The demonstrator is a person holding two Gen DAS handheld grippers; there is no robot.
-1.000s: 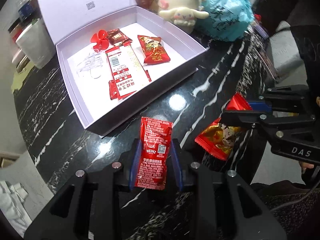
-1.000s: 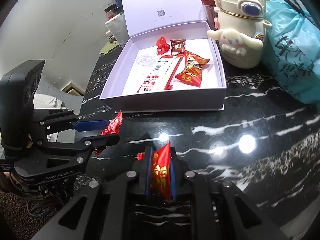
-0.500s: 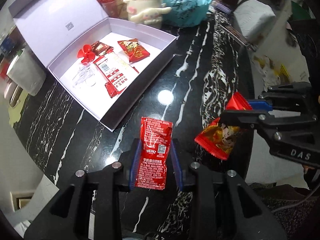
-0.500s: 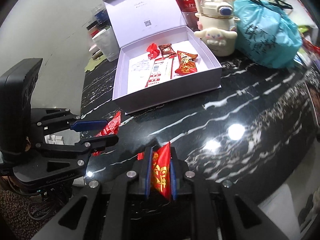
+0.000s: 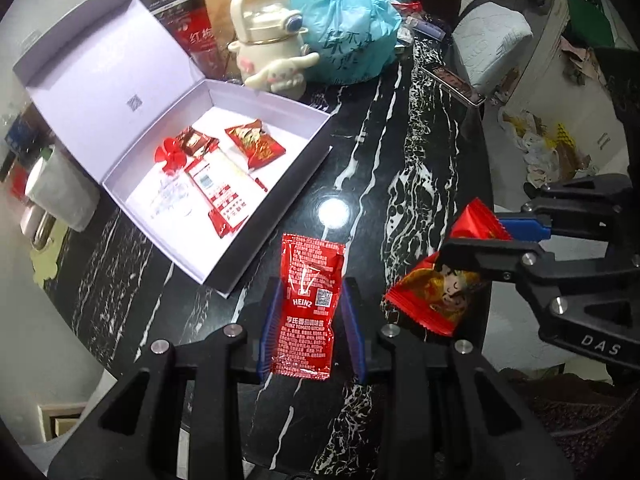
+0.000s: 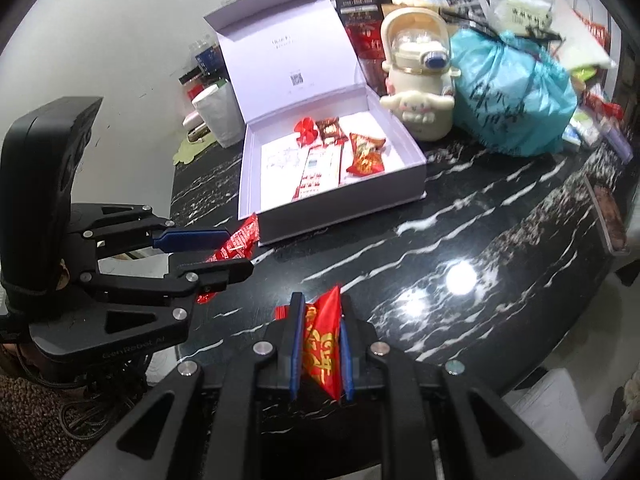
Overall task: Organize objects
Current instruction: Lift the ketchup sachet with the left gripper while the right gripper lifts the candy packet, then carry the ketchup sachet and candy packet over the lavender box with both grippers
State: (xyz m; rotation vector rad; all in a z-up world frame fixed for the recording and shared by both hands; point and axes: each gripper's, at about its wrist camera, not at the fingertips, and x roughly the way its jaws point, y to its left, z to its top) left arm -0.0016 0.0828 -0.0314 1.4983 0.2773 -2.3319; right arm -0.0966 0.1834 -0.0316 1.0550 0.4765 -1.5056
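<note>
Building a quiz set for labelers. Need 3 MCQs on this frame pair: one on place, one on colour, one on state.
1. Where does the white box sit against the cartoon jug?
A. On top of it
B. Beside it on the table
C. Under the table

2. What colour is the tied bag behind the jug?
A. Teal
B. Yellow
C. Black

3. What is the state of the left gripper?
A. Open and empty
B. Shut on a spoon
C. Shut on the ketchup packet

Key:
1 B: the box's corner lies next to the jug on the marble top.
2 A: the plastic is plainly blue-green in both views.
3 C: the red Heinz packet stands between the blue pads; the right gripper likewise pinches a snack packet.
</note>
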